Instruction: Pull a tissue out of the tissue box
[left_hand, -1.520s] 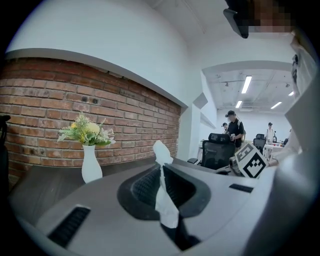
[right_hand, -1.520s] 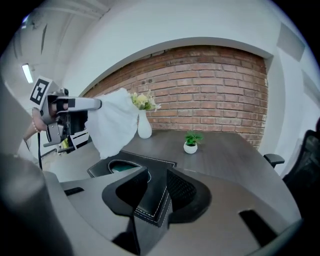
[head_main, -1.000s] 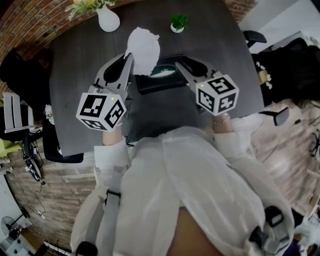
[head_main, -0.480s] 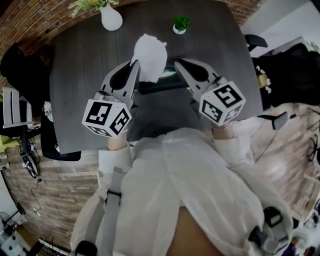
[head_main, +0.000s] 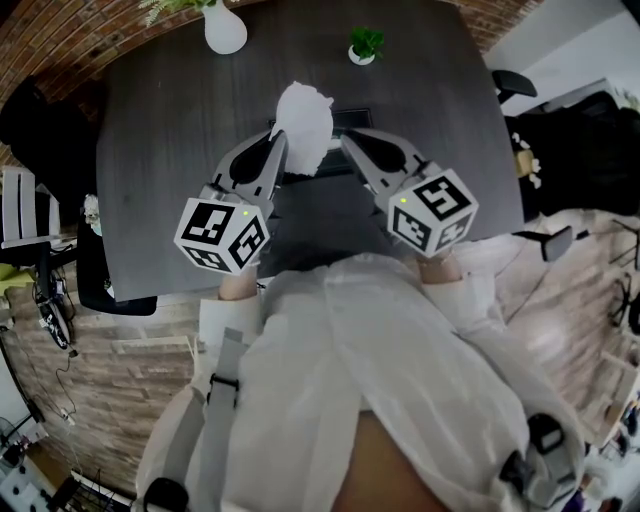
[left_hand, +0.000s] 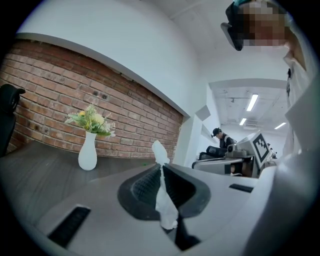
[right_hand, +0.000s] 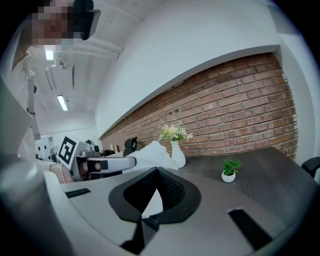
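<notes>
- The left gripper (left_hand: 161, 169) has its jaws pressed together on 1 tissue (left_hand: 164, 200), pinched along the slit between the pads.
- In the left gripper view the tissue's long axis runs along that slit. 1 end pokes out past the tips and the other hangs back between the pads.
- In the head view the tissue (head_main: 305, 122) fans out crumpled from the left gripper (head_main: 278, 150). Its long axis points away from the person, toward the far edge of the table.
- The right gripper (right_hand: 156, 170) has its tips together and grips nothing that I can see. A white patch shows through the gap behind the tips, and I cannot tell what it is.
- In the head view the right gripper (head_main: 348, 142) sits just right of the tissue, so the 2 grippers flank it.
- 1 dark box (head_main: 352, 117) lies on the table under the tissue and between the grippers. They hide most of it, and I cannot tell whether the tissue's lower end touches it.
- The dark table (head_main: 170, 120) also carries 1 white vase (head_main: 224, 28) of flowers and 1 small plant (head_main: 363, 45), both near the far edge and well apart from the box.
- A brick wall (left_hand: 45, 95) stands behind the vase.
</notes>
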